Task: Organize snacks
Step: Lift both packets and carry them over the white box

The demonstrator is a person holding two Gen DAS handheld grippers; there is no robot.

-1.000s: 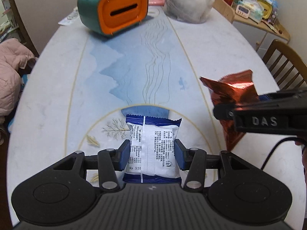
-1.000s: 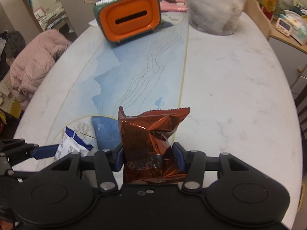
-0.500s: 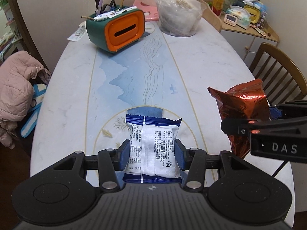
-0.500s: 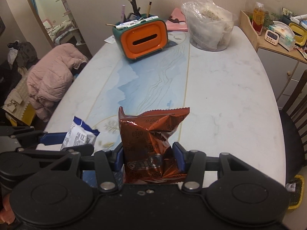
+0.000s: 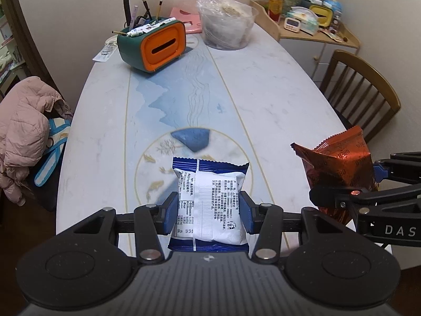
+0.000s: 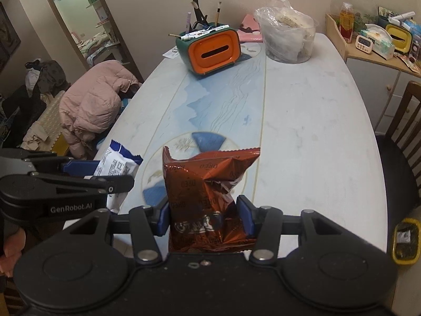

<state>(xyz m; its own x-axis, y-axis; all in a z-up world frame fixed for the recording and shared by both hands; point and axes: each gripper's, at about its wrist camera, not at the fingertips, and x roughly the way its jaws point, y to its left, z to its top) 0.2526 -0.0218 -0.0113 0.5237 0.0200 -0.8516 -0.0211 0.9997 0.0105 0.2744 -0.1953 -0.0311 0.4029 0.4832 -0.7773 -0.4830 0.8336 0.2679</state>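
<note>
Above the table (image 5: 276, 100), near its orange tissue box (image 5: 158, 47), our left gripper (image 5: 208, 212) pinches the white-blue packet (image 5: 210, 200) and our right gripper (image 6: 205, 217) pinches the red packet (image 6: 208, 184), so next we need a drop-off spot.

Your left gripper (image 5: 208, 212) and right gripper (image 6: 204, 217) are level, side by side, each with jaws clamped on a packet, raised above the table.

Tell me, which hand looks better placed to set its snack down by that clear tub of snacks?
Probably the right tool: its red packet hangs on the table's right half, the clear tub's side. The left tool's blue-white packet sits nearer the middle.
</note>
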